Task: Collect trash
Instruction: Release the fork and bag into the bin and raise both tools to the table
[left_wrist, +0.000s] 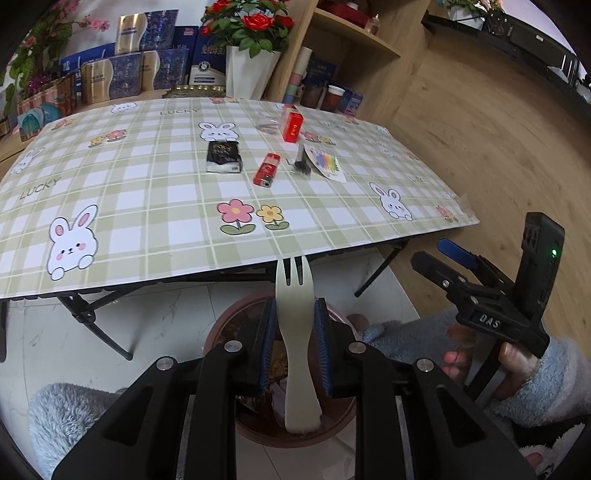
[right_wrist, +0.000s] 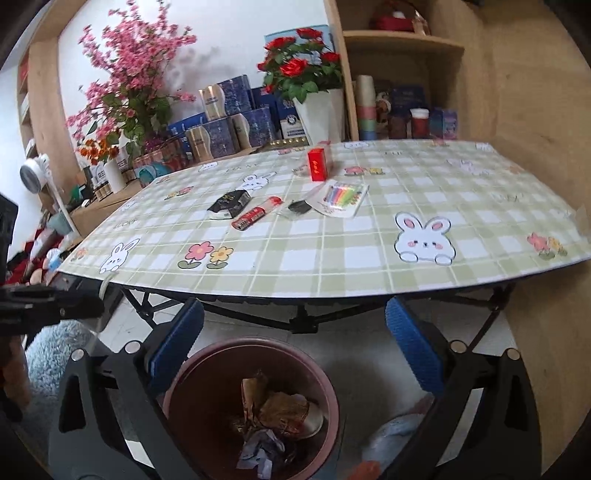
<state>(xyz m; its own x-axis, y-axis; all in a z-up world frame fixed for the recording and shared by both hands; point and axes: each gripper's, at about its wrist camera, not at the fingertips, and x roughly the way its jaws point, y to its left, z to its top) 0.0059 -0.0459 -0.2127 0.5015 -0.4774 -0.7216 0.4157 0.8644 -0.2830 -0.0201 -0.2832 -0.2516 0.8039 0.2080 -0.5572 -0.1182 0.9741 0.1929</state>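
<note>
Two handheld black grippers: left gripper (left_wrist: 294, 347) with ribbed blue pads (left_wrist: 324, 354) and silver round screws; right gripper (right_wrist: 293, 349) the same, marked "DAS" in white, small green light at right. Fluffy pale blue sleeve (left_wrist: 413, 339) on each arm.

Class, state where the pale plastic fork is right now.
Left wrist view, centre: the pale plastic fork is gripped in the left gripper, above the brown round bin.

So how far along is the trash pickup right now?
Partly done. The bin already holds crumpled wrappers. The left gripper grips a white plastic fork above the bin; the right gripper is open and empty. On the table remain a black packet, red lighter, red box and candle pack.
</note>
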